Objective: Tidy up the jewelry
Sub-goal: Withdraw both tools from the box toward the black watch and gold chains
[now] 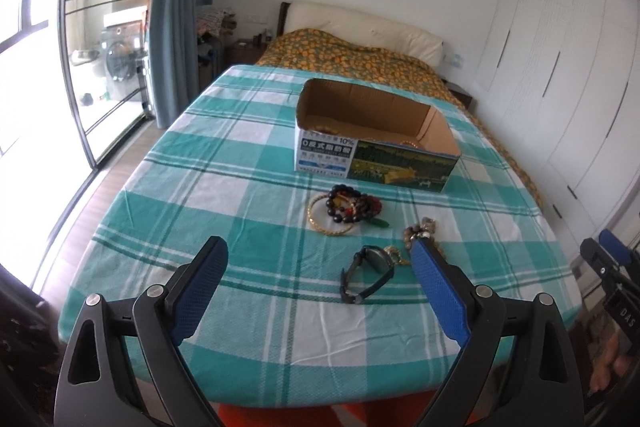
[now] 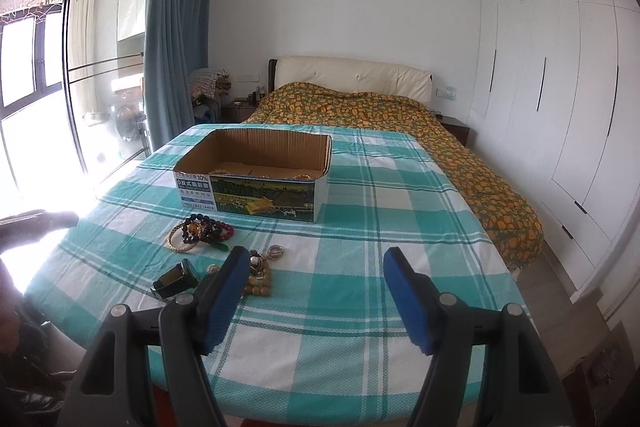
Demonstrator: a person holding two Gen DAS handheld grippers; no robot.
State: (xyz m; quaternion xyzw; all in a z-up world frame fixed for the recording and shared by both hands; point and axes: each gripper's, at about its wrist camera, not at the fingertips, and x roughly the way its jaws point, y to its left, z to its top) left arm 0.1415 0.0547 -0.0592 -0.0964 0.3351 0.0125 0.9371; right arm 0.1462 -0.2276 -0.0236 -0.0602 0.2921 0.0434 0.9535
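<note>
An open cardboard box [image 1: 372, 155] [image 2: 256, 187] stands on the teal plaid cloth, with some gold pieces inside. In front of it lie a gold bangle [image 1: 320, 223] [image 2: 176, 245] under dark and red bead bracelets [image 1: 348, 205] [image 2: 206, 229], a black wristwatch [image 1: 368, 275] [image 2: 174, 281], and a wooden bead bracelet [image 1: 418, 229] [image 2: 258, 281] with small rings. My left gripper [image 1: 318, 259] is open and empty above the near cloth, the watch between its fingers in view. My right gripper [image 2: 316, 267] is open and empty, right of the jewelry.
The cloth covers a table [image 2: 360, 307] at the foot of a bed with an orange floral cover [image 2: 440, 147]. White wardrobes [image 2: 560, 107] stand on the right, a glass door and blue curtain [image 2: 176, 47] on the left. The right gripper's body shows at the left wrist view's right edge [image 1: 612, 267].
</note>
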